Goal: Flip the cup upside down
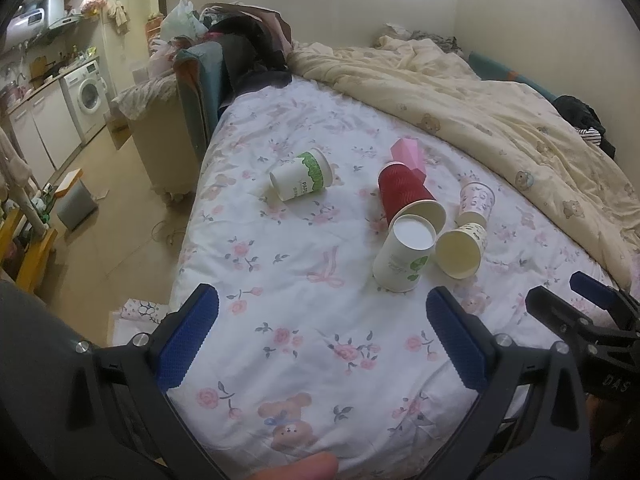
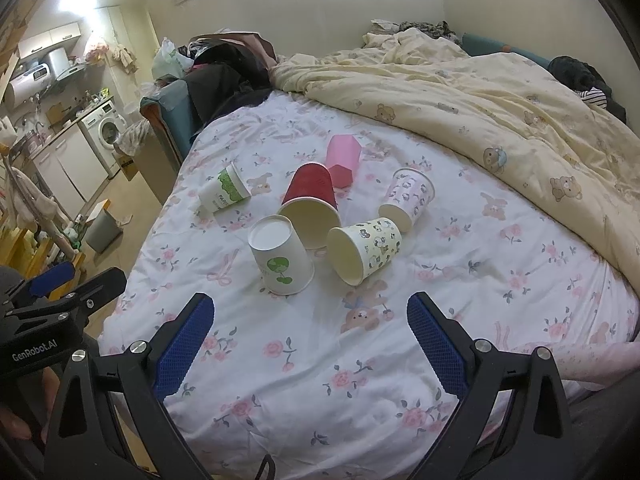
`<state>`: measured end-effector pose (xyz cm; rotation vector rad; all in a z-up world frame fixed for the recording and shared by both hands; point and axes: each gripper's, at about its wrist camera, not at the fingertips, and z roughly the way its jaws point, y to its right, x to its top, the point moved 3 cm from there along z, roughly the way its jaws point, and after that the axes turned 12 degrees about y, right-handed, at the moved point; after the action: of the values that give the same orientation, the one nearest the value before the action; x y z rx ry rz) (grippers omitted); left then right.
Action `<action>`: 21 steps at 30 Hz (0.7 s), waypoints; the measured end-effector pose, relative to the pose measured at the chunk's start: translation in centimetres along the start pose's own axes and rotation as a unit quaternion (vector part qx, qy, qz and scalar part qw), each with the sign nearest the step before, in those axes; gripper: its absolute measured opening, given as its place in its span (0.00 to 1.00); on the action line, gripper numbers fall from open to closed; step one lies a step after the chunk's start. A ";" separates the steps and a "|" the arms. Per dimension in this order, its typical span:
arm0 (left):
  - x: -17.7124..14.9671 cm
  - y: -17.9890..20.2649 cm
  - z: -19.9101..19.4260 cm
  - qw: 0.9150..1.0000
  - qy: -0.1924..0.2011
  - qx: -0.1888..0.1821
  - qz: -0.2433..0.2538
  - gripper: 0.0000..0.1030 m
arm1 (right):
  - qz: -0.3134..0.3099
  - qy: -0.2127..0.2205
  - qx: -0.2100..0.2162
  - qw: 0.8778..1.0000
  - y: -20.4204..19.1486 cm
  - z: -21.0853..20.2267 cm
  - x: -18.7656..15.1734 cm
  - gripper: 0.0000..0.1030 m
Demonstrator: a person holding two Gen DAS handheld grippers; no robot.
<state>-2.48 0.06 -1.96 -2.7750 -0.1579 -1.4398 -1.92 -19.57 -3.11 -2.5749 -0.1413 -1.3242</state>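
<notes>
Several paper cups sit on a floral bedsheet [image 1: 304,280] [image 2: 320,360]. A white cup with a green print [image 1: 402,256] [image 2: 280,260] stands upside down. A red cup [image 1: 406,194] [image 2: 312,204], a yellow patterned cup [image 1: 462,250] [image 2: 364,248], a pink patterned cup [image 1: 476,202] [image 2: 408,196], a white-green cup [image 1: 302,174] [image 2: 224,194] and a pink cup [image 1: 408,156] [image 2: 342,160] lie on their sides. My left gripper [image 1: 322,320] and right gripper [image 2: 310,320] are open and empty, short of the cups.
A cream bear-print duvet [image 1: 500,112] [image 2: 500,112] is heaped at the right and back. Clothes and bags [image 1: 240,36] pile at the bed's far left corner. The floor, a grey bin [image 1: 74,200] and a washing machine [image 1: 88,94] lie left of the bed.
</notes>
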 end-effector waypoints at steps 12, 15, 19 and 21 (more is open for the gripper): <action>-0.1 -0.3 0.2 1.000 0.000 0.005 -0.003 1.00 | 0.001 -0.002 0.001 1.000 0.1 0.0 -0.1 0.97; -0.1 -0.3 0.2 1.000 -0.001 0.006 -0.003 1.00 | 0.002 -0.003 0.000 1.000 0.1 0.0 -0.1 0.97; -0.1 -0.2 0.2 1.000 -0.001 0.006 -0.003 1.00 | 0.005 -0.003 0.002 1.000 0.1 0.0 0.0 0.97; -0.1 -0.2 0.1 1.000 -0.002 0.006 -0.003 1.00 | 0.004 -0.004 0.002 1.000 0.1 0.0 0.0 0.97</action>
<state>-2.44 0.30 -2.13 -2.7707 -0.1756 -1.4311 -1.89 -19.70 -3.16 -2.5747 -0.1349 -1.3079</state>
